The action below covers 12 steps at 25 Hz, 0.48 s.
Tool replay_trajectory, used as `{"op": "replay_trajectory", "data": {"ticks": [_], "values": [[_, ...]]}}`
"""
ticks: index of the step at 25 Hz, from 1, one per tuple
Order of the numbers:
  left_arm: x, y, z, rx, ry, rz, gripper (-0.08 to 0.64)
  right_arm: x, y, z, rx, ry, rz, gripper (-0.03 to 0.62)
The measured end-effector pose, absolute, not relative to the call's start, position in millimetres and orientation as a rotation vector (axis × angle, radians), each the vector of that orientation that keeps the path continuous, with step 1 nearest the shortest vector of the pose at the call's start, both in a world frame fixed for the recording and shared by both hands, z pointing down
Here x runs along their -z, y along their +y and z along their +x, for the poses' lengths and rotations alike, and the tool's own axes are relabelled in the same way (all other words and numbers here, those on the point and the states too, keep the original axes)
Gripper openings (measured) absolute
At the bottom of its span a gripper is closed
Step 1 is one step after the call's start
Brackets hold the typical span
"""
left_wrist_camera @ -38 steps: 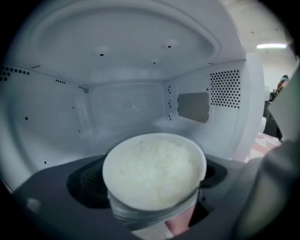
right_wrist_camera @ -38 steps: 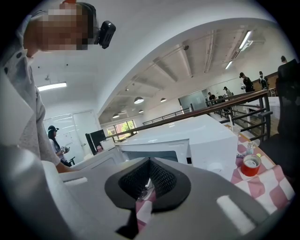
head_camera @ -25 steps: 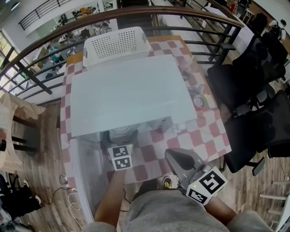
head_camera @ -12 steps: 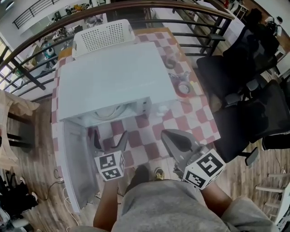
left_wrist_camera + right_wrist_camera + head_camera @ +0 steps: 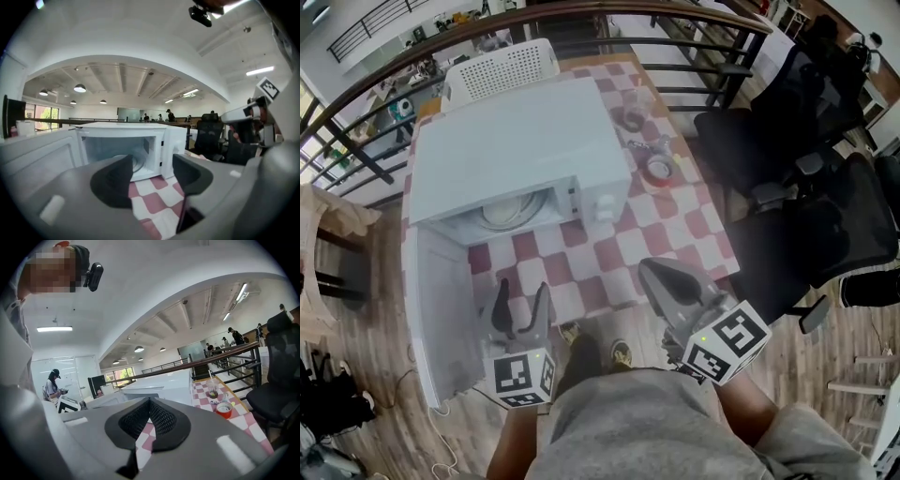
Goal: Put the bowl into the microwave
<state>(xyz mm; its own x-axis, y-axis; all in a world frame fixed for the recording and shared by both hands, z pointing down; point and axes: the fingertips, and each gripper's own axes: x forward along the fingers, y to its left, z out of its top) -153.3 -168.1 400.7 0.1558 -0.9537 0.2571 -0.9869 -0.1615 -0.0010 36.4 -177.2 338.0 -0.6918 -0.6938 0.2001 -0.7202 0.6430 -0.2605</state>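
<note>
The white microwave (image 5: 520, 155) stands on the checked table (image 5: 609, 267) with its door (image 5: 431, 309) swung open to the left. A pale round bowl (image 5: 517, 208) sits inside the cavity. My left gripper (image 5: 521, 292) hangs in front of the opening, well back from it. Its jaws have just been closing and stand partly apart with nothing between them. In the left gripper view the cavity (image 5: 117, 150) lies ahead past the left gripper (image 5: 152, 171), with the bowl's curved rim (image 5: 137, 161) showing. My right gripper (image 5: 667, 274) is shut and empty near the table's front edge; in the right gripper view the right gripper (image 5: 149, 405) has its pads together.
A white perforated basket (image 5: 502, 67) stands behind the microwave. A red cup (image 5: 659, 170) and a clear glass (image 5: 633, 117) sit to its right. Black office chairs (image 5: 787, 187) stand right of the table, and a railing (image 5: 356, 141) runs behind it.
My left gripper has drawn back from the microwave's mouth toward the person, and its jaws have narrowed. The bowl stays inside. The right gripper has also pulled back a little.
</note>
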Motion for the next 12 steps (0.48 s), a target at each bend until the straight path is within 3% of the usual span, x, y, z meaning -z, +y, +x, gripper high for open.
{"op": "replay_trajectory", "data": {"ticks": [5, 12], "values": [[-360, -131, -116, -0.144, -1.853, 2.338, 0.024, -332, -152, 55, -0.481, -2.784, 1.193, 0.000], [-326, -87, -94, -0.003, -1.852, 2.371, 0.011, -327, -121, 75, -0.442, -2.795, 1.187, 0.000]]}}
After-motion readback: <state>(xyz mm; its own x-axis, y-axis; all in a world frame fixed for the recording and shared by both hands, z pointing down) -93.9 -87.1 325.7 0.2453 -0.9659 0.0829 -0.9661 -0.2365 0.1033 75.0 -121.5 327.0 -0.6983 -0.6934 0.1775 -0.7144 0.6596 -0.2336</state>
